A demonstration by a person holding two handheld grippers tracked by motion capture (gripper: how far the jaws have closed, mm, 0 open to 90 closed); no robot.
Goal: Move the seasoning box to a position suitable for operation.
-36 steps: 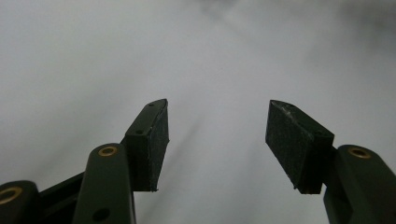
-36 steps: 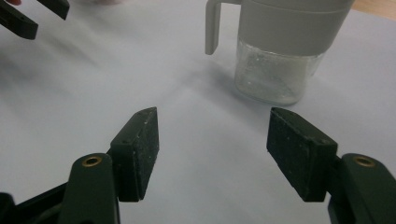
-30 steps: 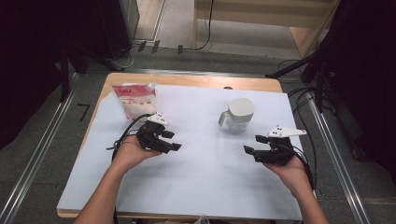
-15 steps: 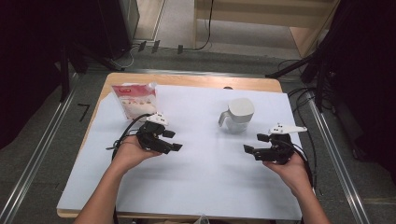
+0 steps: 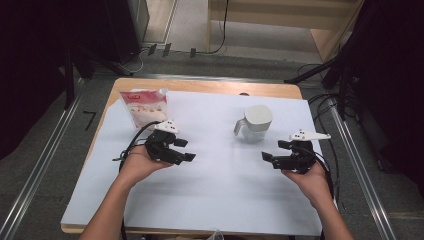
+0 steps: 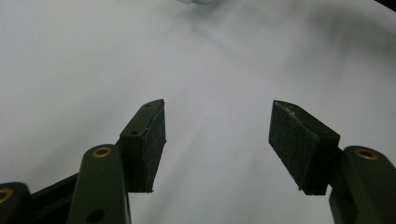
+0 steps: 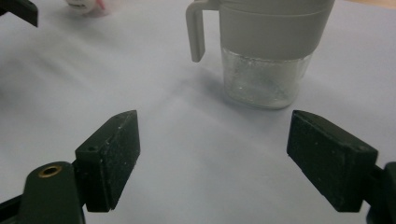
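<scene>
Jaws of the right hand-held gripper (image 5: 272,151) have just been opening and stand apart with nothing between them. Near it, farther up the bench (image 5: 225,200), stands the grey jug (image 5: 255,122). Left hand-held gripper (image 5: 186,150) gapes too, near the pouch (image 5: 146,106).

No text can be read with certainty. The white pouch (image 5: 145,107) at the table's far left corner carries a red label patch at its top left corner and pinkish printing across its face; in the high view the lettering is too small to make out. On the floor (image 5: 60,150) left of the table, a dark mark (image 5: 90,120) resembles the figure 7. The lidded jug (image 5: 254,123) bears no legible marking.
</scene>
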